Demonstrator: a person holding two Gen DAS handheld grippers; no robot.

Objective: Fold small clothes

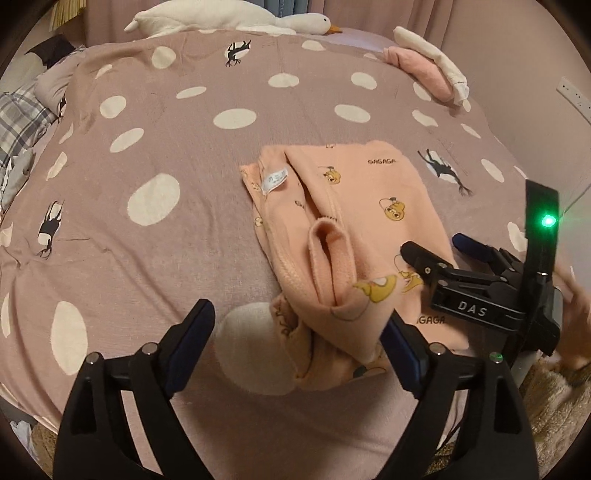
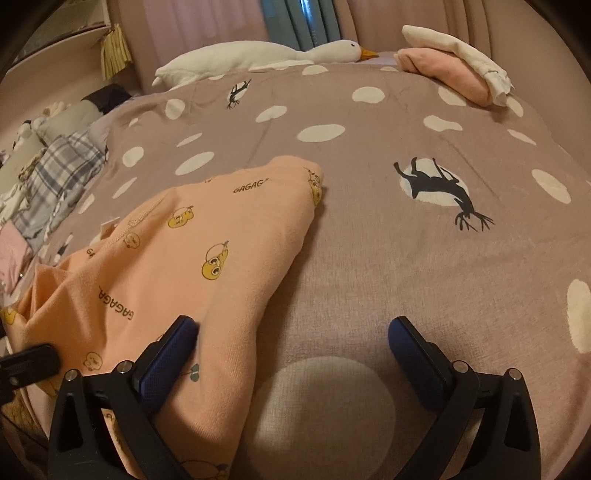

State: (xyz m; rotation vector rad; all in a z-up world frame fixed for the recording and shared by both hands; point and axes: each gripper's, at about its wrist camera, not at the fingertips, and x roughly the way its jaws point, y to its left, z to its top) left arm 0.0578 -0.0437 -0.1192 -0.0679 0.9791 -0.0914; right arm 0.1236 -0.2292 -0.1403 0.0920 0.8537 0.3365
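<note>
A small peach garment [image 1: 343,236] printed with yellow cartoon ducks and "GAGAGA" lies partly folded on the bed, with a white label showing at its far left. My left gripper [image 1: 299,332] is open, its jaws spread around the garment's near end. My right gripper [image 1: 432,247] shows in the left wrist view, open over the garment's right edge. In the right wrist view the garment [image 2: 192,251] fills the left side. The right gripper [image 2: 291,339] is open, its left finger [image 2: 170,354] against the cloth edge and its right finger over bare bedspread.
The bed has a mauve bedspread [image 1: 184,155] with white spots and black deer. A white goose plush [image 1: 229,16] lies at the far edge. Folded pink and white clothes [image 1: 432,70] sit at the far right. Plaid fabric [image 2: 55,173] is piled at the left.
</note>
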